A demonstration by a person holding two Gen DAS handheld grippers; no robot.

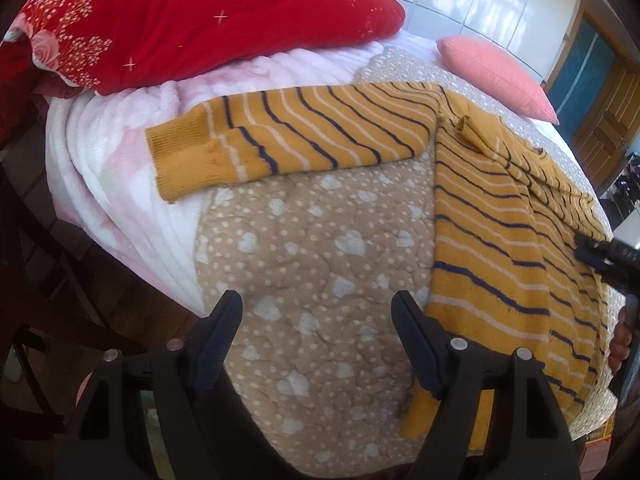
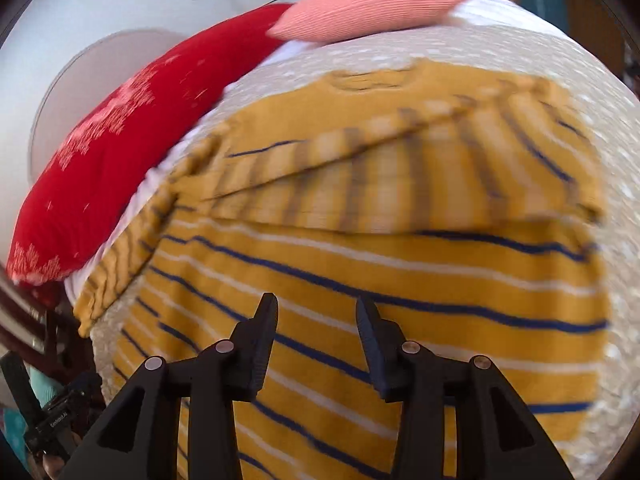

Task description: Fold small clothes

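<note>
Currently, left wrist view: my left tongs (image 1: 318, 300) stand wide apart with nothing between the jaws, hovering over the beige dotted quilt (image 1: 312, 248) that covers the bed. The striped mustard sweater (image 1: 496, 240) lies flat on that quilt, right of the tongs; its body runs toward the near edge, and one sleeve (image 1: 280, 136) stretches out left, the cuff resting on the pink-white fleece blanket (image 1: 132, 160). The other sleeve looks folded in over the chest. I note a red floral pillow (image 1: 180, 16) on the blanket at the far left and a coral pillow (image 1: 496, 76) beyond the sweater. The right tongs (image 1: 600, 258) enter at the right edge, against the sweater's side; from here I cannot tell their jaw state.

Right wrist view, partly motion-blurred: my right tongs (image 2: 316, 312) are spread, empty, directly above the sweater's lower body (image 2: 400, 320). A sleeve (image 2: 400, 176) lies across the chest. Red pillow (image 2: 120, 152) left, coral pillow (image 2: 368, 4) at top.
</note>
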